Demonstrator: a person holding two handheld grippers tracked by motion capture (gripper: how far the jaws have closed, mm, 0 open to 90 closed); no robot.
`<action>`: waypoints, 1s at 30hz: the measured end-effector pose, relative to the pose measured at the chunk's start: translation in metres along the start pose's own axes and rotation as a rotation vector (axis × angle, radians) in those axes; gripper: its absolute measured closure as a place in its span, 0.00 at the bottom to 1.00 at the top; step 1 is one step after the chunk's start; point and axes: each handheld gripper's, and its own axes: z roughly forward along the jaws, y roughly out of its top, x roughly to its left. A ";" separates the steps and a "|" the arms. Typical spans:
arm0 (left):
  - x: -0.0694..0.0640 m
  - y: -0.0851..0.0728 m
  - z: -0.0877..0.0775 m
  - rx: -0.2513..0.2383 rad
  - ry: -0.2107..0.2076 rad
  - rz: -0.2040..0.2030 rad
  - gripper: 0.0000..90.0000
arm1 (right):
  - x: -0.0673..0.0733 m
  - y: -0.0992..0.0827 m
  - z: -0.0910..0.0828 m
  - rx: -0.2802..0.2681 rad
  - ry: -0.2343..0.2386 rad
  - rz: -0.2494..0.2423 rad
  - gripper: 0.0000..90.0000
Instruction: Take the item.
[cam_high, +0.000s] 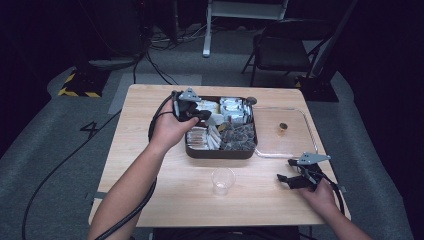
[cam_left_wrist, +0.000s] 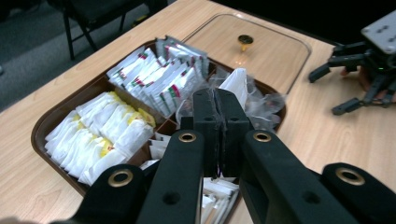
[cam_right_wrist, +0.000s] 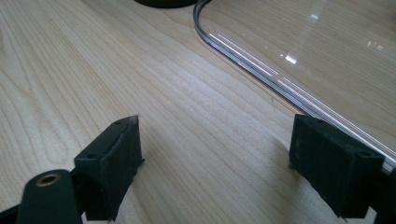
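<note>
Left gripper (cam_left_wrist: 215, 100) pinches a white sachet (cam_left_wrist: 236, 83) above the tray (cam_left_wrist: 46, 122) — next, carry it to the cup (cam_high: 222, 181); right gripper (cam_right_wrist: 215, 158) rests wide on the desk (cam_right_wrist: 70, 65).

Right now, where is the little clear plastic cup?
In the high view, the clear cup stands on the wooden table, just in front of the brown tray, between the person's two arms.

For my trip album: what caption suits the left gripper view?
Left gripper, jaws shut on a white sachet, above a brown tray.
</note>
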 end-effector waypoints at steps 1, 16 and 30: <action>-0.003 0.000 -0.003 0.002 0.001 0.001 0.98 | 0.000 0.000 0.000 0.000 0.000 0.000 0.19; -0.045 -0.021 -0.028 -0.009 -0.044 0.035 0.98 | 0.000 0.000 0.000 0.000 -0.001 0.000 0.19; -0.080 -0.042 -0.032 0.003 -0.104 0.063 0.98 | 0.000 0.000 0.000 0.000 -0.002 0.001 0.19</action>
